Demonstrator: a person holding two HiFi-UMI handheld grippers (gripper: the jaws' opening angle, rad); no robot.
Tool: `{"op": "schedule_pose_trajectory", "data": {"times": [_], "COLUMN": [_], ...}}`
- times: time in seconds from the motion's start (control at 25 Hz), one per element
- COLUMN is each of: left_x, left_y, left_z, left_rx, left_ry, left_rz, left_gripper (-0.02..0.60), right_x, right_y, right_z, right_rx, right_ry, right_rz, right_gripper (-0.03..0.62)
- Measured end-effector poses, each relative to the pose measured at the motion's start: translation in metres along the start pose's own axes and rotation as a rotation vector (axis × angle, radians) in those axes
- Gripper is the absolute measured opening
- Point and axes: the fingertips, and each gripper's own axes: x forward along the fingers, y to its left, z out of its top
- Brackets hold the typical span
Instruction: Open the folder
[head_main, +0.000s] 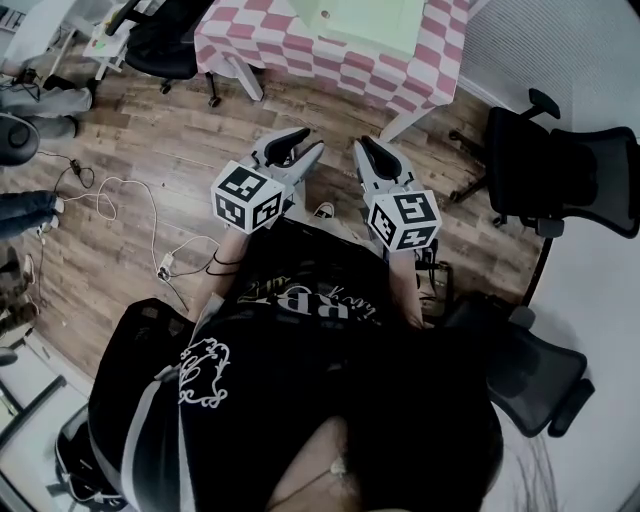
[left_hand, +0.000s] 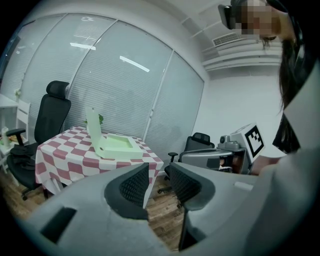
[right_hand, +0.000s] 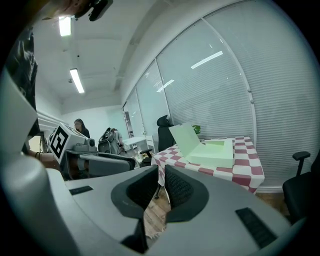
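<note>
Folder (head_main: 372, 20), pale green with its cover standing raised, lies on the checked surface (head_main: 262, 30) well ahead of both tongs, more in line with the right tongs (head_main: 366, 148) than the left tongs (head_main: 312, 140), each slightly parted and gripping nothing.

Office interior, probably a shared workroom: black swivel chairs (head_main: 560, 170), blinds (left_hand: 120, 92) over glazed walls, ceiling strip lights (right_hand: 77, 80), wood-plank floor (head_main: 180, 150).
</note>
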Motion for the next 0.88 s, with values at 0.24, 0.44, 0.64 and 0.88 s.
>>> {"op": "schedule_pose_trajectory", "data": {"times": [0.24,0.44,0.64,0.88], "left_x": [-0.007,-0.013,-0.012,-0.010], "left_y": [-0.004,-0.003,-0.005,-0.004], "left_z": [0.000,-0.001,-0.001,-0.003], "left_rx": [0.005,0.001,0.001,-0.006], "left_ry": [-0.002,-0.012,-0.015,-0.019], "left_rz": [-0.004,-0.002,-0.008,-0.002], "left_gripper": [0.126,0.126,0.126,0.126], "right_x": [-0.001,-0.002,-0.003,-0.001], "right_y": [0.009,0.015,0.013,0.012], "right_z": [0.001,-0.001,-0.003,-0.005], "right_rx": [-0.012,-0.028,-0.037,-0.051], "right_ry": [-0.001,0.006,0.018,0.031], "right_rz": [0.004,0.004,-0.003,0.004], "right_gripper": [0.041,0.041,0.041,0.041]}}
